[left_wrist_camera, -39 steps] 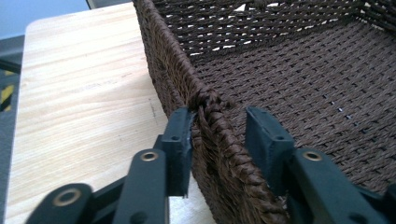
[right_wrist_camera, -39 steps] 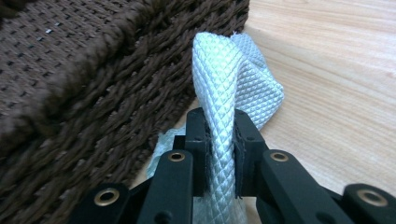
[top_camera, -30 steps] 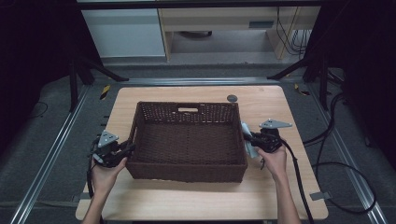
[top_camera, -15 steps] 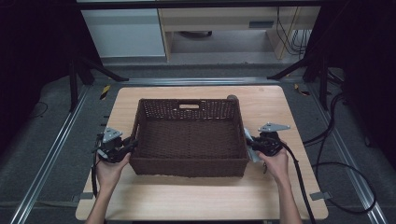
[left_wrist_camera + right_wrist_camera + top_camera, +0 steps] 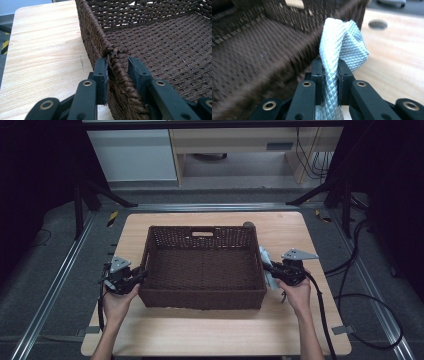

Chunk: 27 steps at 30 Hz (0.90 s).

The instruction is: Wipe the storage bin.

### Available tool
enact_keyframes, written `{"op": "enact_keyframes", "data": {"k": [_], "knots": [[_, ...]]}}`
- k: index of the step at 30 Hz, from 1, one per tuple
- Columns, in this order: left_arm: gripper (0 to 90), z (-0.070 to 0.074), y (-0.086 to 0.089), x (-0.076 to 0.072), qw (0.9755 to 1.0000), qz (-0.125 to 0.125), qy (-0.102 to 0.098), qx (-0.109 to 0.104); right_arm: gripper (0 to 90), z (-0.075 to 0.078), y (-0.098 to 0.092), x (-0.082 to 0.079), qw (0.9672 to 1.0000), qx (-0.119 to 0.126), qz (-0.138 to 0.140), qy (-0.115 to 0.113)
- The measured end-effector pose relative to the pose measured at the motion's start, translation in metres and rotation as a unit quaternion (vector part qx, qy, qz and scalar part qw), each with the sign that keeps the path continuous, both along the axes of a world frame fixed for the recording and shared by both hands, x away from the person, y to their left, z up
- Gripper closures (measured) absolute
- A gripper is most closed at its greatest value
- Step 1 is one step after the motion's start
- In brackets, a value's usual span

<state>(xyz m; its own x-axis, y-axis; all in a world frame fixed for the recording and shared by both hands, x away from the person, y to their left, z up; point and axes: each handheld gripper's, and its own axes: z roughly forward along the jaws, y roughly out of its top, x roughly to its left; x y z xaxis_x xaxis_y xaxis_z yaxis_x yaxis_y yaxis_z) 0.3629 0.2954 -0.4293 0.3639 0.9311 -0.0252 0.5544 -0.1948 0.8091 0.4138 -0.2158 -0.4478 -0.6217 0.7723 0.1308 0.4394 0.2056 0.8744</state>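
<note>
high view: a brown woven basket (image 5: 202,267) sits at the centre of the frame on a wooden table (image 5: 210,332), open side up, nothing visible inside it.

left gripper (image 5: 134,277), lower left of centre: it meets the basket's left wall near the front corner. left gripper view: the jaws straddle the braided rim (image 5: 117,72). the outer jaw, on the table side, lies against the outside of the wall; the inner jaw stands inside the basket with a narrow gap showing between its pad and the rim. jaws partly closed around the wall; a firm clamp cannot be confirmed from the frames.

right gripper (image 5: 267,270), right of centre: it is at the basket's right wall, held by a hand (image 5: 296,292). right gripper view: the jaws are clenched on a folded strip of pale, diamond-textured cloth (image 5: 342,42), which rises above the jaw tips at centre frame. the pads press it from both sides. the basket wall lies just left of the cloth, blurred; bare table lies to the right.
</note>
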Motion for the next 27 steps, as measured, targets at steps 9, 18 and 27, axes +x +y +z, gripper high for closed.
{"op": "enact_keyframes", "data": {"k": [9, 18, 27], "knots": [[68.9, 0.001, -0.001, 0.001, 1.0, 0.006, 0.004, -0.003, 80.0, -0.019, 0.002, 0.004, 0.9984, -0.038, 0.004, 0.041], [68.8, 0.001, 0.0, 0.01, 1.0, 0.007, 0.004, 0.003, 80.0, -0.05, 0.01, 0.012, 0.9922, -0.067, 0.016, 0.104], [67.5, 0.001, 0.0, 0.01, 1.0, 0.007, 0.005, 0.004, 79.9, -0.009, -0.003, 0.0, 0.9995, 0.001, 0.015, 0.029]]}}
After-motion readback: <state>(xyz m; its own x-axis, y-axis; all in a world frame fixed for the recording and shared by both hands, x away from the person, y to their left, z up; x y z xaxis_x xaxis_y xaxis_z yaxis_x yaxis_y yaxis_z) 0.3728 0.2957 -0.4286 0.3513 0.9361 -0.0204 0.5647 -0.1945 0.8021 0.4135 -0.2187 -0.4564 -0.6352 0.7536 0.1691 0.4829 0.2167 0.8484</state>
